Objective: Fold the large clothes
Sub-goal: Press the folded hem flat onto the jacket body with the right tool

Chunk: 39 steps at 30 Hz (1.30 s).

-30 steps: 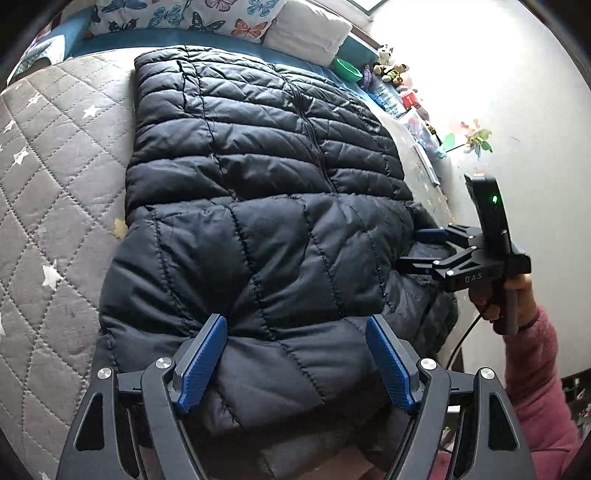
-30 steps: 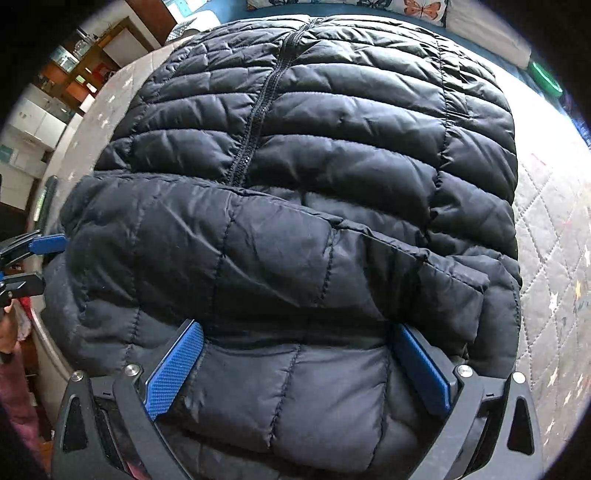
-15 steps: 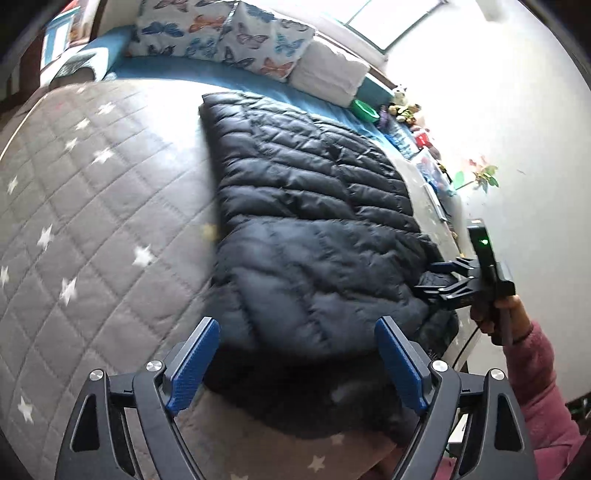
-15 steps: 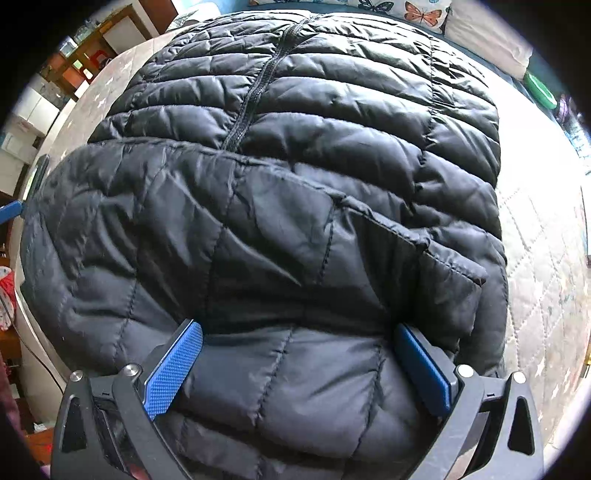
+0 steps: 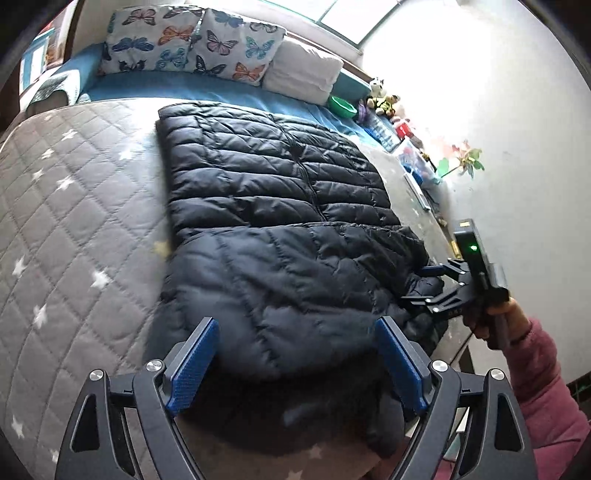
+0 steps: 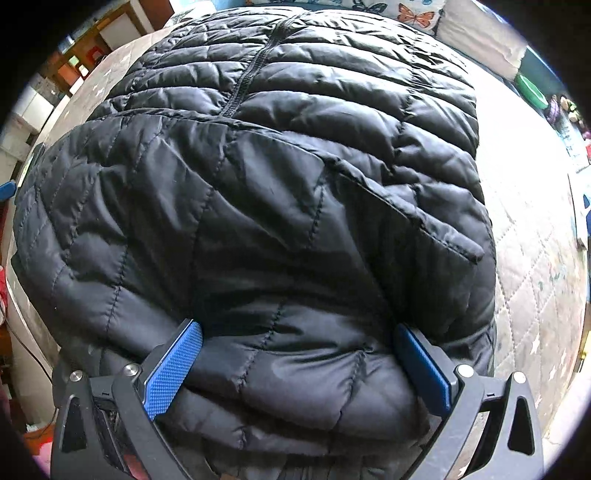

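Black quilted puffer jacket (image 6: 280, 206) fills the frame, flat on a grey star-quilted bed (image 6: 532, 258), near section folded over the zipped front. Right gripper (image 6: 295, 354) points steeply down, blue-padded fingers (image 6: 173, 369) spread wide, jacket's near edge bulging between them. Butterfly pillow (image 6: 413, 14) at top edge.

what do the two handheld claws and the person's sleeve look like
Each claw is a black frame with triangular cut-outs, silver bolt heads and two fingers faced with blue textured pads. This holds for the left claw and the right claw. In the left wrist view, the right claw's black upright handle block carries a lit green light. The hand on it comes from a fuzzy pink sleeve.
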### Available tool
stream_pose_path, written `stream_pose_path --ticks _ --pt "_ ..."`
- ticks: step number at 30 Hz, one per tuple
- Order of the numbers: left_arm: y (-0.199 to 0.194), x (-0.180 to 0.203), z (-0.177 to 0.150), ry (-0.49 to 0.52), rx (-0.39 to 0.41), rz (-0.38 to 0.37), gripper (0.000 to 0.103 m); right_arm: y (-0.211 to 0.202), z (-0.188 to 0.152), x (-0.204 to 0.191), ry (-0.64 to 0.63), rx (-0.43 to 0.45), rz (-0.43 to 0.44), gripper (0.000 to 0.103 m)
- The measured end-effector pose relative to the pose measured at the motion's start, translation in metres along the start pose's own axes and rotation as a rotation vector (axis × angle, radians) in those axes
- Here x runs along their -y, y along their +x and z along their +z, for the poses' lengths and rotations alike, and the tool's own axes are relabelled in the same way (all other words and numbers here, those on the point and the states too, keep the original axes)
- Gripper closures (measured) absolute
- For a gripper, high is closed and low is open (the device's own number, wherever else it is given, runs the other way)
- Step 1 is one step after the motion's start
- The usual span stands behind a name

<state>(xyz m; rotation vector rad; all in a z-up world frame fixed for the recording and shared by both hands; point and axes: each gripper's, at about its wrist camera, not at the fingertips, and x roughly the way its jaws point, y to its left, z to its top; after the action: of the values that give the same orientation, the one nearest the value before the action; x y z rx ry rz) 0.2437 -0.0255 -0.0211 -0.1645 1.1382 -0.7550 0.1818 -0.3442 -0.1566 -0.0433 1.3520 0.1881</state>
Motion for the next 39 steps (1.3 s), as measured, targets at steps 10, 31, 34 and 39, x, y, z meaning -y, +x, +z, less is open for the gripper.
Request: stream_pose_path --ticks 10,31,34,39 --pt "0.061 0.024 -0.006 0.102 -0.081 0.071 0.007 0.001 -0.009 0.016 -0.009 0.034 0.013 0.0" --pt "0.071 0.052 -0.024 0.236 -0.099 0.258 0.004 -0.002 -0.017 0.012 -0.026 0.072 0.008 0.0" --pt "0.06 0.053 -0.019 0.218 -0.105 0.239 0.004 -0.02 -0.01 0.011 -0.029 0.079 0.023 0.0" --pt "0.037 0.051 -0.005 0.171 -0.097 0.2 0.004 -0.046 -0.002 0.022 -0.02 0.113 0.062 0.0"
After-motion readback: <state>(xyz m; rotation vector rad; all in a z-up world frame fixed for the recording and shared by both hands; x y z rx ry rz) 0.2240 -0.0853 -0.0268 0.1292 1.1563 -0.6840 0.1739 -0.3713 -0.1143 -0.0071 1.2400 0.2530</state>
